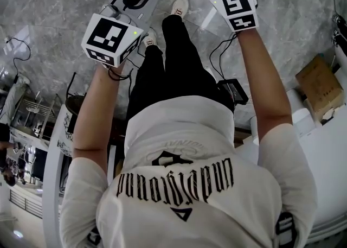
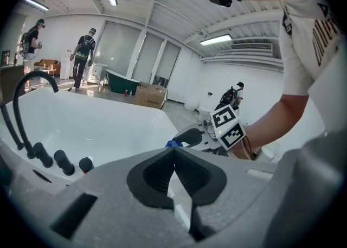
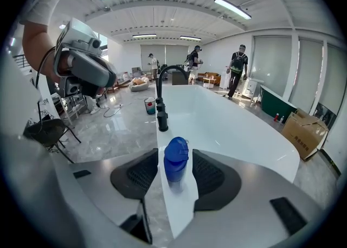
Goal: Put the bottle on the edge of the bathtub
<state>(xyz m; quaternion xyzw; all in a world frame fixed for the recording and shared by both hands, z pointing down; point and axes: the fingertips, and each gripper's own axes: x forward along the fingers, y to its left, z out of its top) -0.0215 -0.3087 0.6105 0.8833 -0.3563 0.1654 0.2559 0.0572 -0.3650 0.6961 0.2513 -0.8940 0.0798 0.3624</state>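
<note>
Jaws: right gripper (image 3: 175,173) wide, clear of bottle (image 3: 175,160) on bathtub rim (image 3: 179,209); left gripper (image 2: 174,152) closed.

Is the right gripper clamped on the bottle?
No, the bottle stands free on the tub edge, with a gap to the right gripper on each side.

White T-shirt (image 1: 187,127), black trousers (image 1: 181,65), white sneakers (image 1: 180,6)

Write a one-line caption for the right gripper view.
Right gripper, jaws open, straddles a blue bottle standing upright on the white bathtub's edge, black faucet beyond.
</note>
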